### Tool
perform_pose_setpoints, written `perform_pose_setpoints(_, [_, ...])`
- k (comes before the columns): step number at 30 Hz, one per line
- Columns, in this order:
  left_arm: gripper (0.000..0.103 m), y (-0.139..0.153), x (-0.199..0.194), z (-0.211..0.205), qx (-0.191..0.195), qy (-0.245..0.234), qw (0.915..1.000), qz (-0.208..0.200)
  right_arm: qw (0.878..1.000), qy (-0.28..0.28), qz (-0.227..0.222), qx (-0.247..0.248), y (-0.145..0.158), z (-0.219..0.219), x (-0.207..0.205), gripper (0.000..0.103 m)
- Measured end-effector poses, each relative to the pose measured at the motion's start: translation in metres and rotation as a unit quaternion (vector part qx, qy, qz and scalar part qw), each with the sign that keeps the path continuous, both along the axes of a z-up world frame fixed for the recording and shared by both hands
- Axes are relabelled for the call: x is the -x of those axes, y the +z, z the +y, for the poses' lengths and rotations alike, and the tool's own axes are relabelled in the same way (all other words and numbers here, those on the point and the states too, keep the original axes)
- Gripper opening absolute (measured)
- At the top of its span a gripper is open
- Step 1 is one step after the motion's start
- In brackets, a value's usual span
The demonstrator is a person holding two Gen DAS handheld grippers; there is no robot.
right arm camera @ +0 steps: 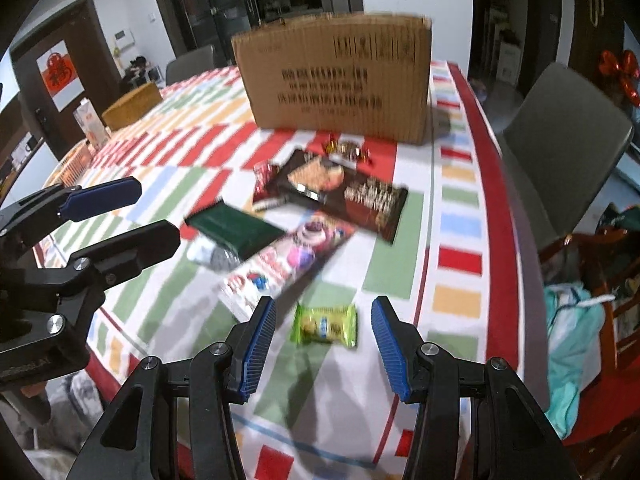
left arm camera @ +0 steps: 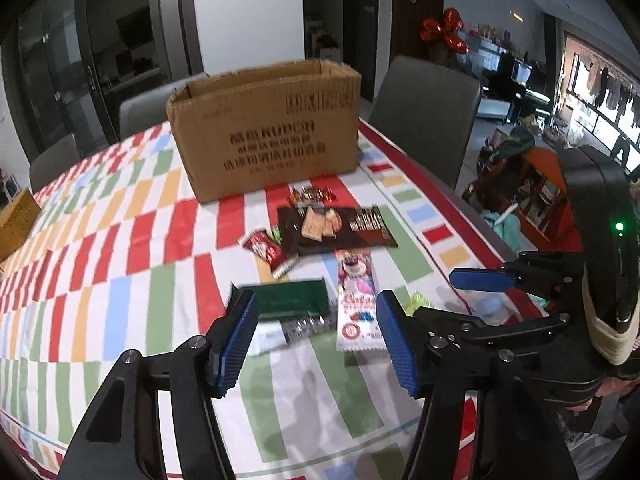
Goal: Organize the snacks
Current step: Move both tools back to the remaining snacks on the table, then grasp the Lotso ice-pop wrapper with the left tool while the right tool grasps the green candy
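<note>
An open cardboard box [left arm camera: 264,128] stands at the far side of the table; it also shows in the right wrist view [right arm camera: 340,76]. Snacks lie in front of it: a dark cracker pack [left arm camera: 336,226], a red packet [left arm camera: 268,250], a green packet [left arm camera: 290,298], a long white-and-pink packet [left arm camera: 356,300], small wrapped candies [left arm camera: 312,195]. My left gripper [left arm camera: 316,344] is open and empty above the green and white packets. My right gripper [right arm camera: 324,344] is open and empty, with a small lime-green packet [right arm camera: 326,325] lying between its fingers' line of sight.
The table has a red, green, blue and orange checked cloth [left arm camera: 120,240]. Grey chairs [left arm camera: 424,120] stand behind the table and at its right [right arm camera: 560,148]. A woven basket [right arm camera: 132,106] sits at the far left. Bags and clutter [right arm camera: 576,320] lie on the floor right.
</note>
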State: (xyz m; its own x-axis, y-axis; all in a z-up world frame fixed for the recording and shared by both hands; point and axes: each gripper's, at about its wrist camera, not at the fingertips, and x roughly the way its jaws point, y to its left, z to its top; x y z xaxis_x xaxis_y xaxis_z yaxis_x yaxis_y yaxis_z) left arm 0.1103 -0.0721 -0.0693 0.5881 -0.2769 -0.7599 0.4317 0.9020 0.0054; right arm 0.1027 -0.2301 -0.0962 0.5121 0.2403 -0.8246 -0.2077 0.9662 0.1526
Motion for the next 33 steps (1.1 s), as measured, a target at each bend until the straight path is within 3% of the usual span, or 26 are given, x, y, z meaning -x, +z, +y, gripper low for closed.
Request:
perform_pose_setpoints(17, [0.058,-0.031,-0.008,-0.011,-0.007,-0.022,0.9992,0.033,0.999,-0.008,0.041,0.001,-0.037,0.002,-0.013,0.05])
perform_pose_setpoints(27, [0.057,-0.037,-0.018,-0.017,-0.01,-0.025,0.9988,0.041,1.0,-0.012,0.017,0.003,-0.039,-0.002,-0.02,0.03])
perform_pose_setpoints(33, [0.055,-0.039,-0.025,-0.023,-0.009,-0.037,0.9984,0.043,1.0,-0.014,0.012,-0.014,-0.04,-0.007,-0.022,0.028])
